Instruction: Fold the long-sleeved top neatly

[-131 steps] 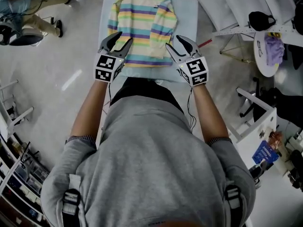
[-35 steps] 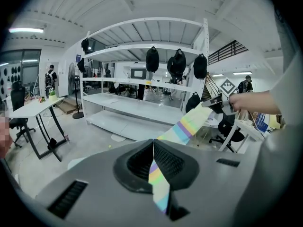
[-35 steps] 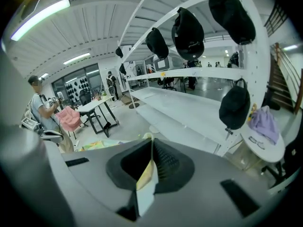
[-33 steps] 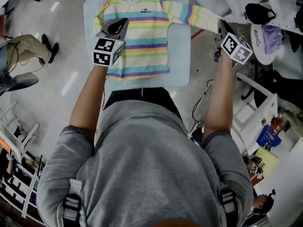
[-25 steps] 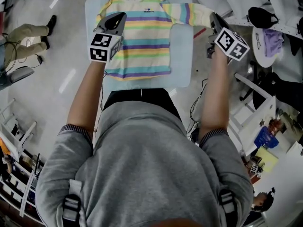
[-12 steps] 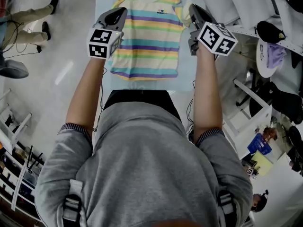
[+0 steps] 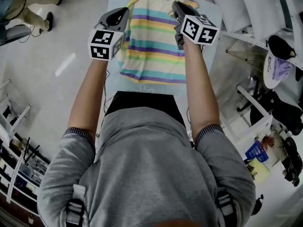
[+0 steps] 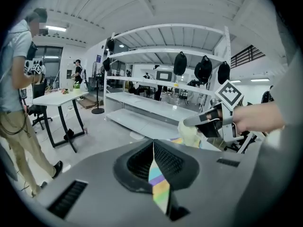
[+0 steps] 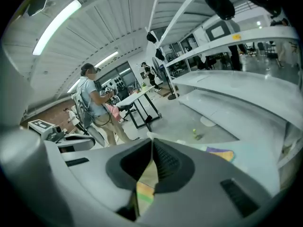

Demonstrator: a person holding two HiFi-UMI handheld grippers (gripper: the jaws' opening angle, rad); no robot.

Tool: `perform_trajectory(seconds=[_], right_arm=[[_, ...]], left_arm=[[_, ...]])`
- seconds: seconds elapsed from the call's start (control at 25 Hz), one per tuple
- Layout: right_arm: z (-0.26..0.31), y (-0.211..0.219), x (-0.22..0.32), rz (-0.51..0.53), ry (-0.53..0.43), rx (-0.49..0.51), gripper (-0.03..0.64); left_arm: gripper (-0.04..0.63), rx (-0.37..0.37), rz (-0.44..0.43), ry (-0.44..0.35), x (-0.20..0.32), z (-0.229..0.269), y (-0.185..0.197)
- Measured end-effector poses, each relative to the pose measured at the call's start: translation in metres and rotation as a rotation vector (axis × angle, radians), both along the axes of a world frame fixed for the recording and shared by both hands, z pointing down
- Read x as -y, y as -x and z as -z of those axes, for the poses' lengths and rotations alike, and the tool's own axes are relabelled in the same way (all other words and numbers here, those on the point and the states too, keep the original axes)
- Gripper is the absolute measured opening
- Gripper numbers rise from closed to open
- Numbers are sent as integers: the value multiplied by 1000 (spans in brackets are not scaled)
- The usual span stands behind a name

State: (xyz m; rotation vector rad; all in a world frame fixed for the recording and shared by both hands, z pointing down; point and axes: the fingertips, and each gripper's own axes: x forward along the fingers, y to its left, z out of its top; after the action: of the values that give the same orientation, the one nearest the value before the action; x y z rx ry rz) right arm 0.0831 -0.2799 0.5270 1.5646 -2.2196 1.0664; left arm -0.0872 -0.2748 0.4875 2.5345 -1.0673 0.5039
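On table (image 7: 211, 48): striped top (image 7: 154, 41), barely folded.
Left claw (image 7: 125, 12): clamped on its side.
Right claw (image 7: 175, 5): clamped on sleeve (image 8: 190, 135).
Remaining: sleeves, body folds.

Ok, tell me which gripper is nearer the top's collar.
The right gripper, shut on the striped long-sleeved top near its shoulder; the left gripper pinches its side edge, lower.

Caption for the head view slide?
Mid-fold: left gripper and right gripper both shut on the striped top.

Head view looks steeply down; gripper views look along jaws; all show top (image 7: 151, 41).
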Motion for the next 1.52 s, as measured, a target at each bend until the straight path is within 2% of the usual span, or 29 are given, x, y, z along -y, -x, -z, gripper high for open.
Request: perform_trajectory(seconds=[0.36, 0.76, 0.88, 1.0, 1.12, 1.32, 1.52], right_arm=[[-64, 71, 25, 106, 79, -32, 21], [-138, 111, 31, 164, 183, -73, 26], [-141, 123, 27, 206, 206, -67, 68], [-139, 134, 24, 252, 214, -46, 206], [-122, 134, 18, 273, 187, -71, 272], [-80, 134, 2, 309, 122, -86, 310], [-25, 139, -34, 357, 38, -84, 319]], left_arm=[[18, -10, 30, 37, 18, -30, 25], [18, -9, 46, 83, 14, -59, 46], [18, -5, 56, 96, 9, -66, 54], [20, 9, 58, 116, 5, -76, 63], [20, 19, 64, 139, -6, -83, 71], [32, 18, 71, 160, -28, -79, 82], [99, 33, 44, 206, -63, -81, 88]])
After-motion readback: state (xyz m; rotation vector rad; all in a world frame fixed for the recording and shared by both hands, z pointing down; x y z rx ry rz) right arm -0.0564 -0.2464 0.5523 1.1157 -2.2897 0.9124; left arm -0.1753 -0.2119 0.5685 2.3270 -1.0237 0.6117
